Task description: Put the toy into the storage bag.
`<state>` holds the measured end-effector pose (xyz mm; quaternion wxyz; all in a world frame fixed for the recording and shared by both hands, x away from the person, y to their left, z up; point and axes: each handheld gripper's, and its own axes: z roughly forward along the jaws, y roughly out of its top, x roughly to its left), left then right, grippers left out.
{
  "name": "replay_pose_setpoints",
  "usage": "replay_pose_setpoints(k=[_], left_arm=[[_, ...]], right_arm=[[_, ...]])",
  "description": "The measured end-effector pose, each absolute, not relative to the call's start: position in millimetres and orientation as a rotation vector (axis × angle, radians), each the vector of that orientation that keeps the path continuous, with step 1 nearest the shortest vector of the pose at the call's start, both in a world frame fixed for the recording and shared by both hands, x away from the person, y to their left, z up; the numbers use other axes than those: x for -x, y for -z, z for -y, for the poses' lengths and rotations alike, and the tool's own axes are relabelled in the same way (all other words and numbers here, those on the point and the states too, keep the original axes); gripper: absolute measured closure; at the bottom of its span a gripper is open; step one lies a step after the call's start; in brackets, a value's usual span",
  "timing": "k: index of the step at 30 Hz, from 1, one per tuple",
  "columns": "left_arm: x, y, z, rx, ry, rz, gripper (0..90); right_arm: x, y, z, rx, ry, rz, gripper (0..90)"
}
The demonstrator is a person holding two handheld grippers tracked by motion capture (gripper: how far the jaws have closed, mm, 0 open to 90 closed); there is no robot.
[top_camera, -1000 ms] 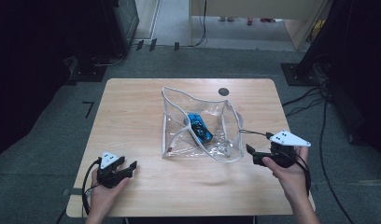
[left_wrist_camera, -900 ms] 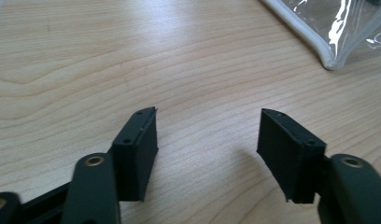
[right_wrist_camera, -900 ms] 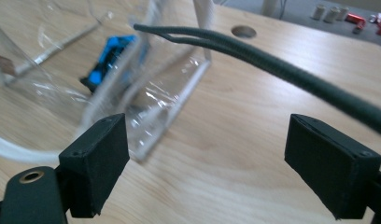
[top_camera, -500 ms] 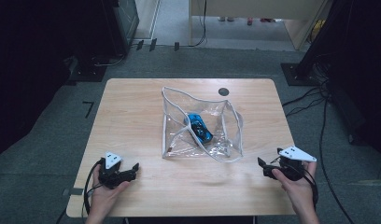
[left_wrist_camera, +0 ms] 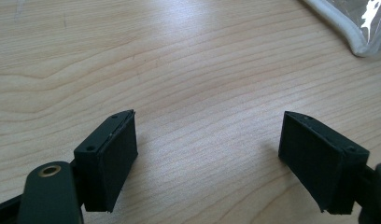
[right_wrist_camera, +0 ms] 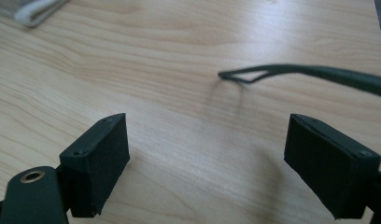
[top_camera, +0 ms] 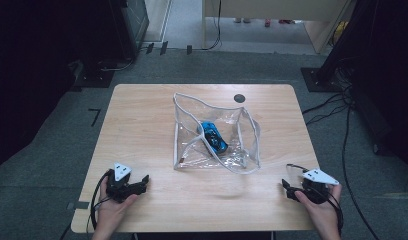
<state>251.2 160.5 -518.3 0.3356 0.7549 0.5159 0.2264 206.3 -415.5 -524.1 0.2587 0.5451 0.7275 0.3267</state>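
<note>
Resting low on the wooden table [top_camera: 142, 125], left gripper [top_camera: 142, 184] and right gripper [top_camera: 288, 190], jaws spread, near clear pouch [top_camera: 242, 150].

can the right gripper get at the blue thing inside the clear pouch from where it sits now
Probably not directly. The right gripper sits open at the table's near edge, bare wood between it and the clear pouch. But the blue thing lies inside the pouch's plastic walls, so it must enter through the opening.
</note>
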Motion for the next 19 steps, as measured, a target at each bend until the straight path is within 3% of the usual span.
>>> replay_pose_setpoints(k=[19], left_arm=[[-251.4, 518.4, -159.4, -1.964, -0.607, -1.371, 18.2]], right_arm=[[-205.7, 525.3, 418.1, -1.569, -0.883, -1.967, 13.1]])
